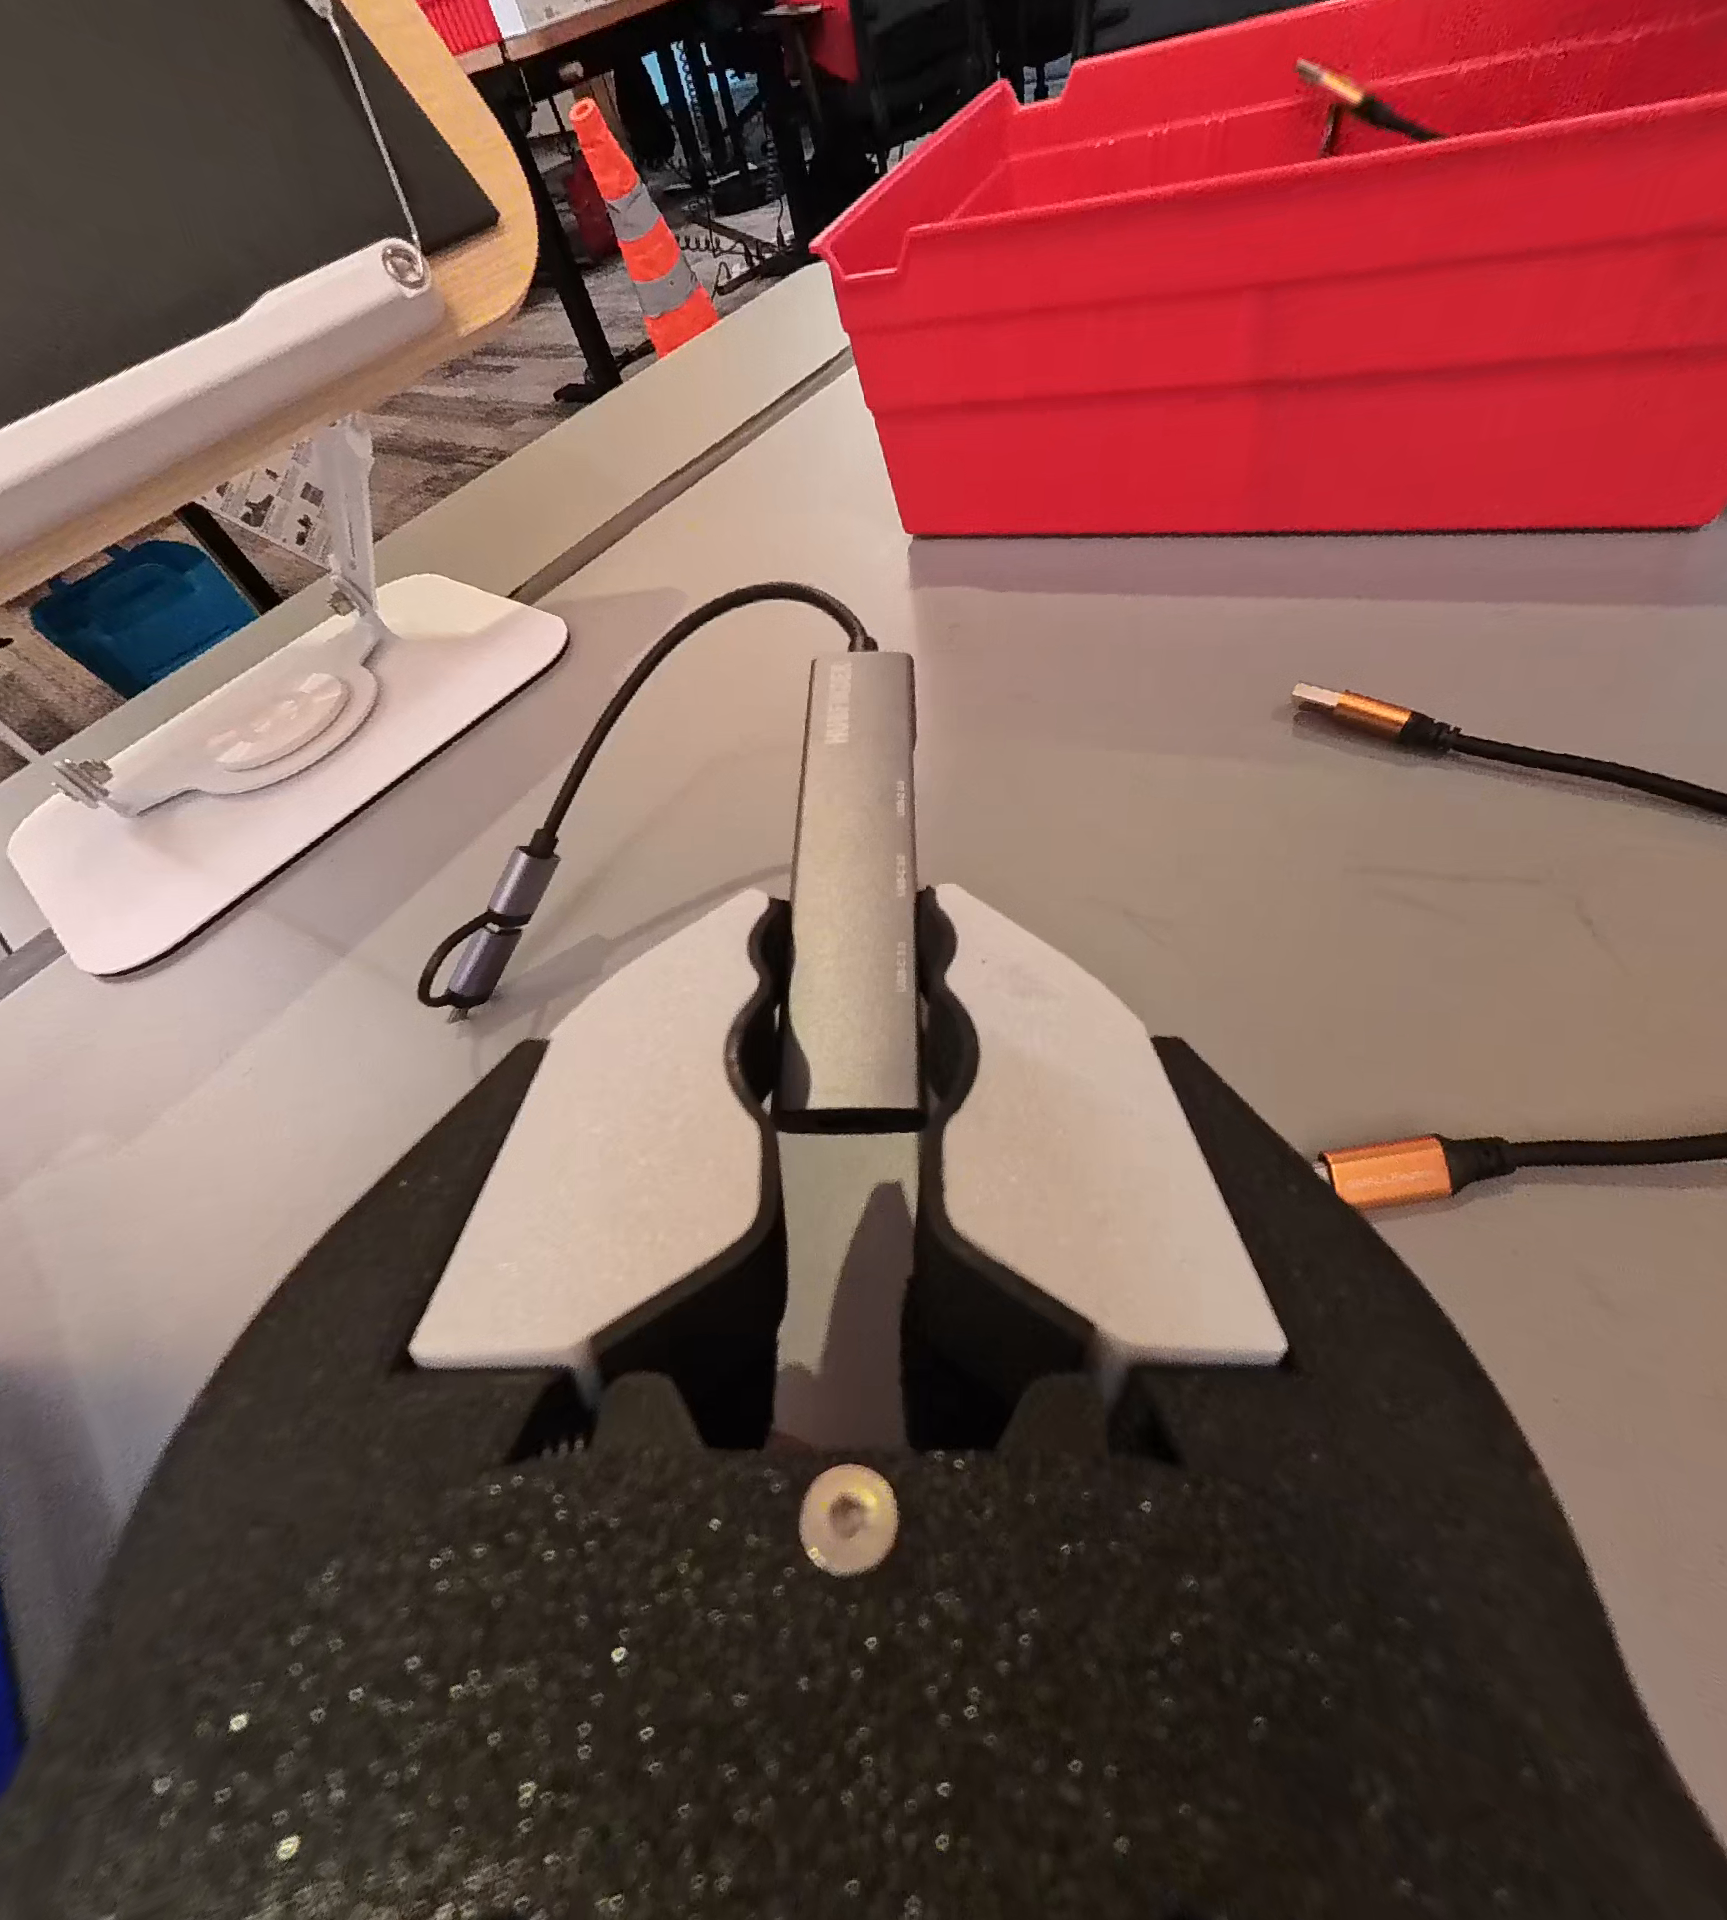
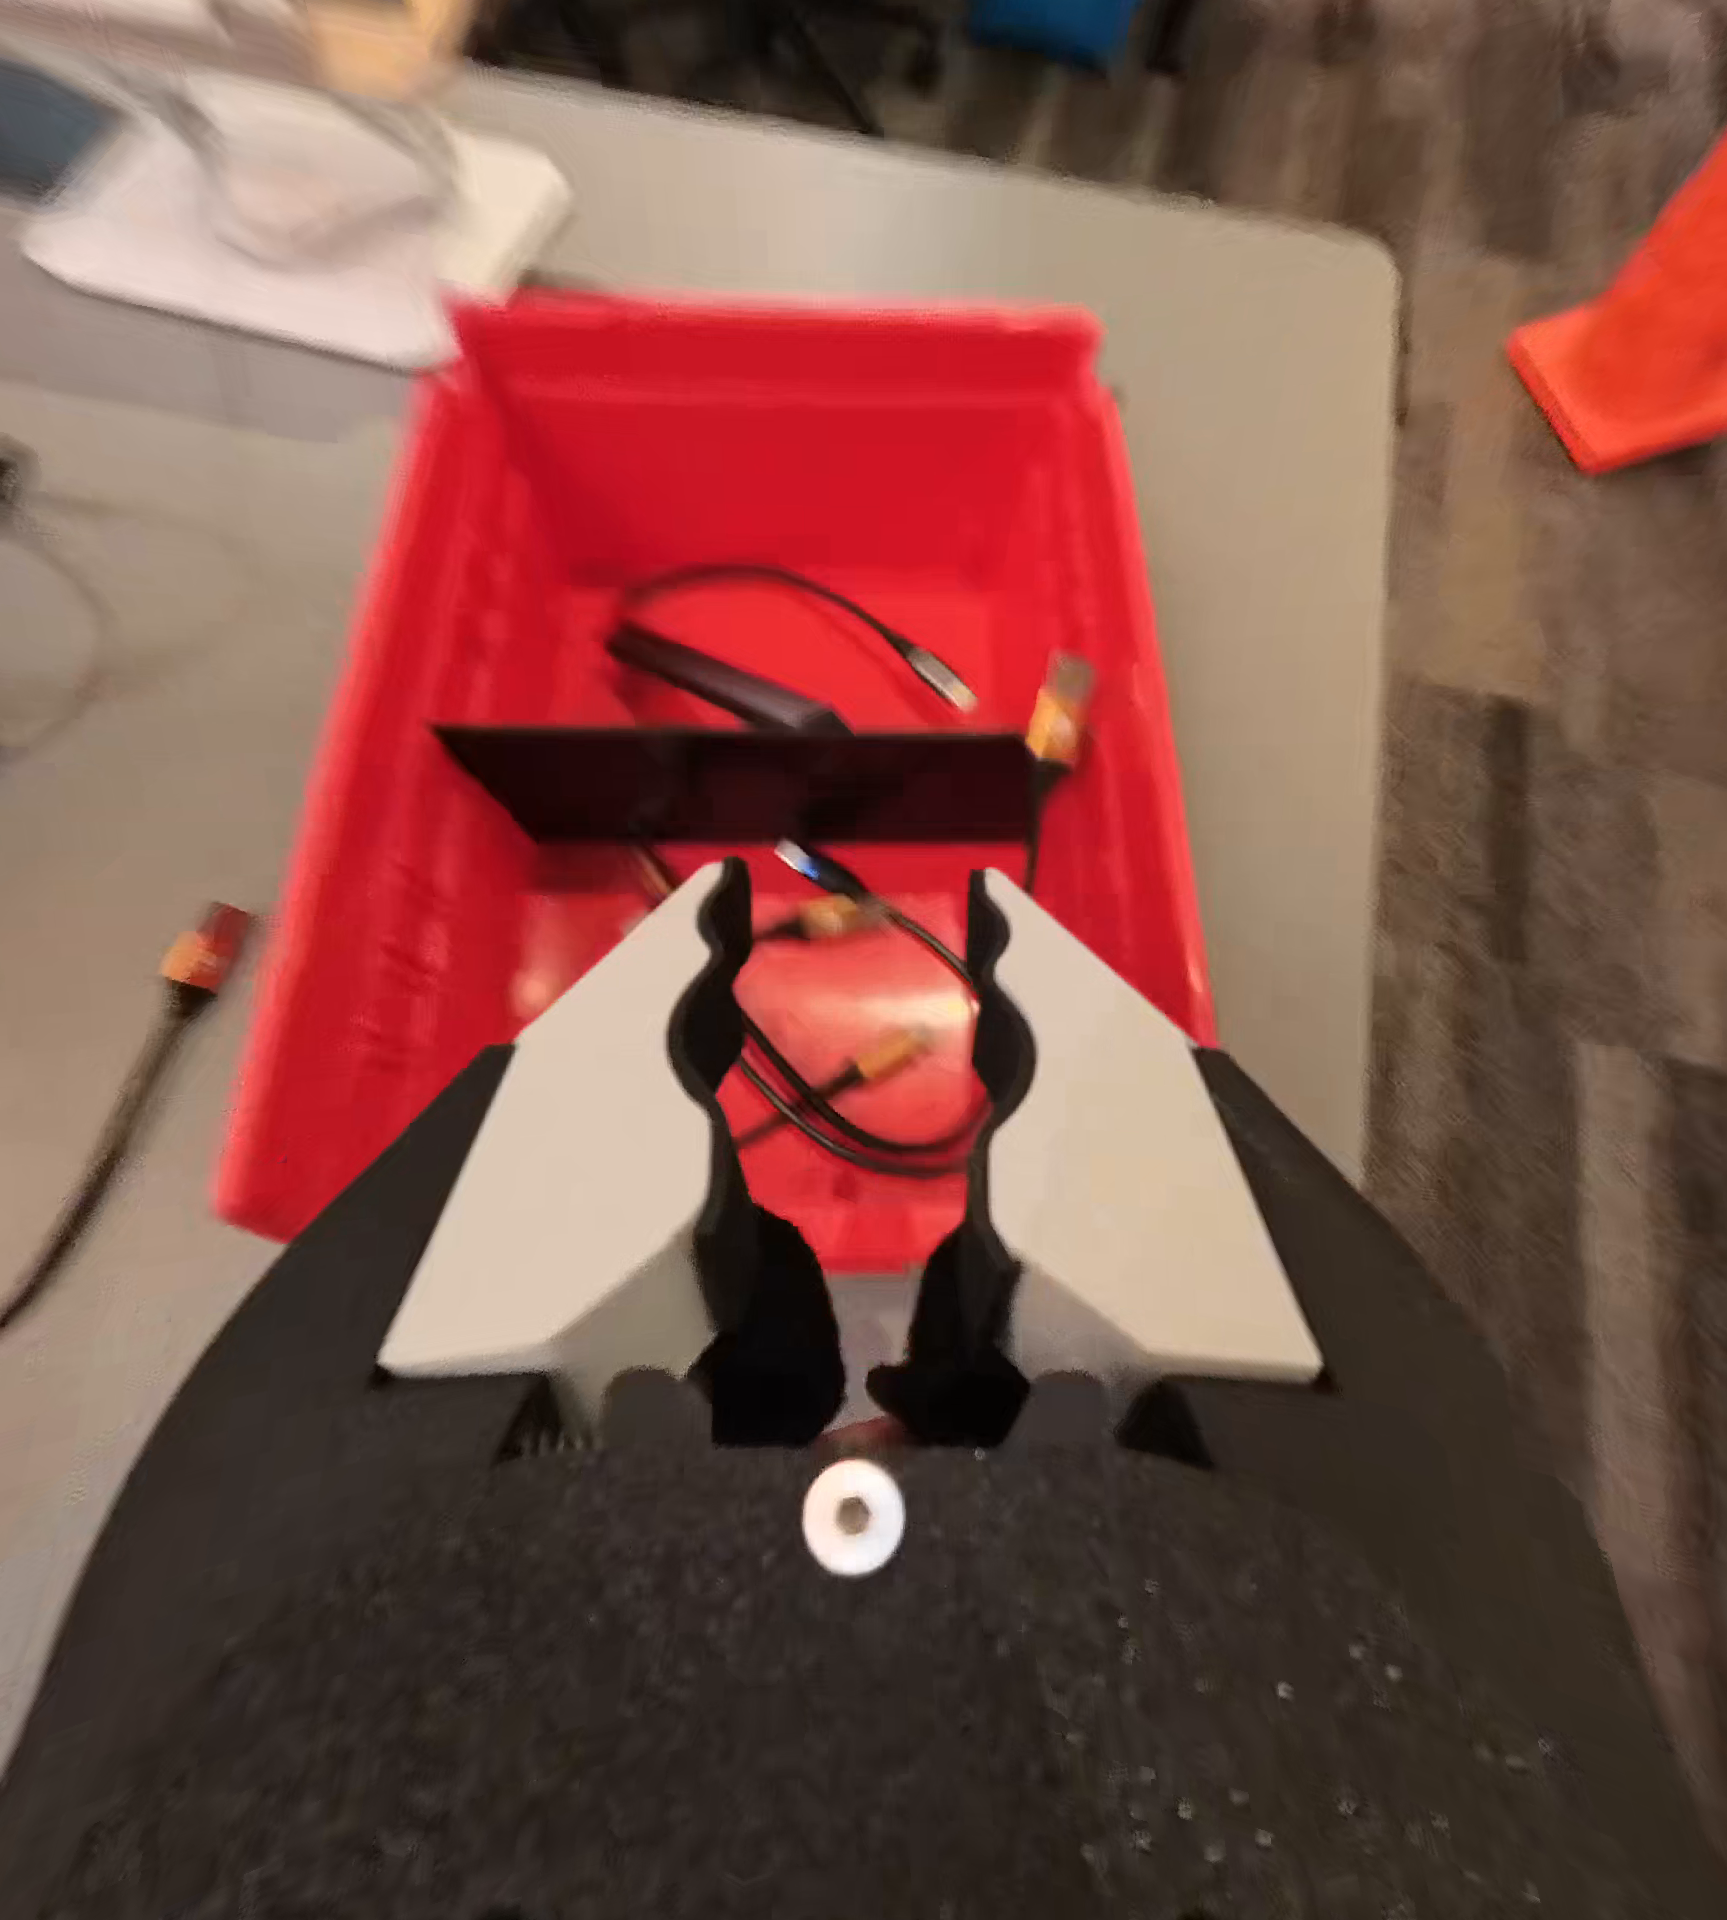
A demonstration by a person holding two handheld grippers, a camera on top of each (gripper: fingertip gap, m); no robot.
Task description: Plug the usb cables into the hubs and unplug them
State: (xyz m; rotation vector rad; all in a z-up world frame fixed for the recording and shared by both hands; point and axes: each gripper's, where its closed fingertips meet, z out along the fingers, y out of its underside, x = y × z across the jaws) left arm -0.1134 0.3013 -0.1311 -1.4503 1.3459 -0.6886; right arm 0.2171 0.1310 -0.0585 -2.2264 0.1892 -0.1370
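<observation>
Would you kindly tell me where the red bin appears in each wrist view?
Left wrist view: red bin at upper right, seen from the side on the grey table.
Right wrist view: the bin at centre, seen from above.
Shared landmark: the white stand base.

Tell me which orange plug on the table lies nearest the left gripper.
The lower orange plug, right of the left gripper; the other plug lies farther, toward the red bin.

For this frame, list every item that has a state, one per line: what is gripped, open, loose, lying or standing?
Left gripper: shut on the grey metal USB hub.
Grey metal USB hub: clamped, its short black cable trailing onto the table.
Right gripper: open, empty, above the red plastic bin.
Red plastic bin: open-topped, holding cables.
Orange-tipped black cables: unplugged, lying on the table.
</observation>
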